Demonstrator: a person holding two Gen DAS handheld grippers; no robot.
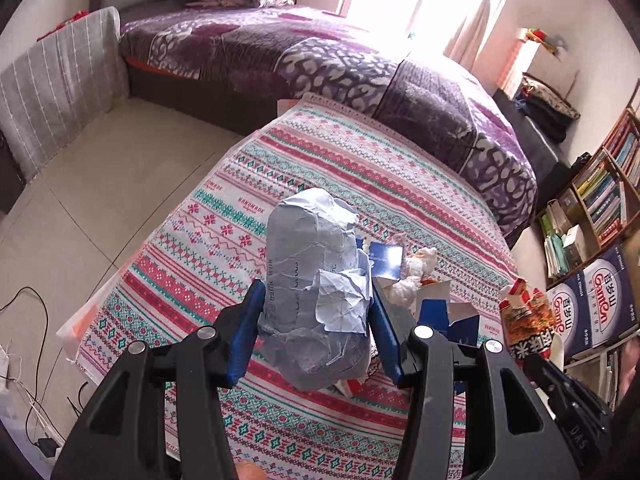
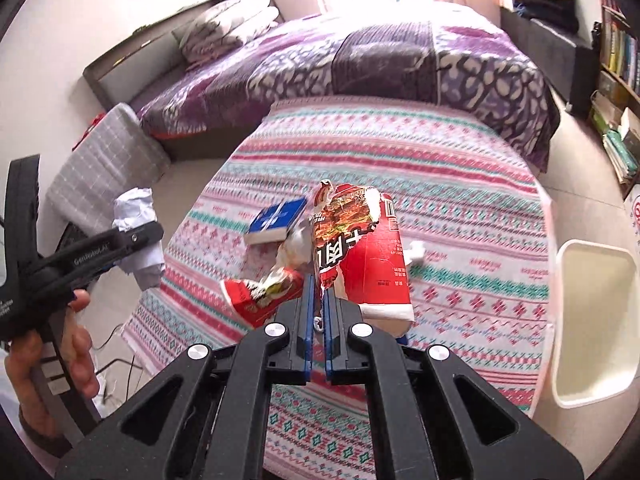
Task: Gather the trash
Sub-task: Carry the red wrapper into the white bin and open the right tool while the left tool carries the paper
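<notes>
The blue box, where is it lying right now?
In the right wrist view the blue box lies on the patterned tablecloth, left of the torn red carton that the right gripper holds.

The crumpled paper wad (image 1: 316, 292) looks matt, grey-white and deeply creased; the torn red carton (image 2: 360, 252) is glossy printed card with a ragged white edge; the cloth (image 1: 328, 160) over the counter is woven, patterned and matt; the gripper fingers (image 1: 248, 332) are smooth blue plastic on matt black plastic arms with shiny metal rivets; the bin (image 2: 592, 320) is smooth cream plastic.
</notes>
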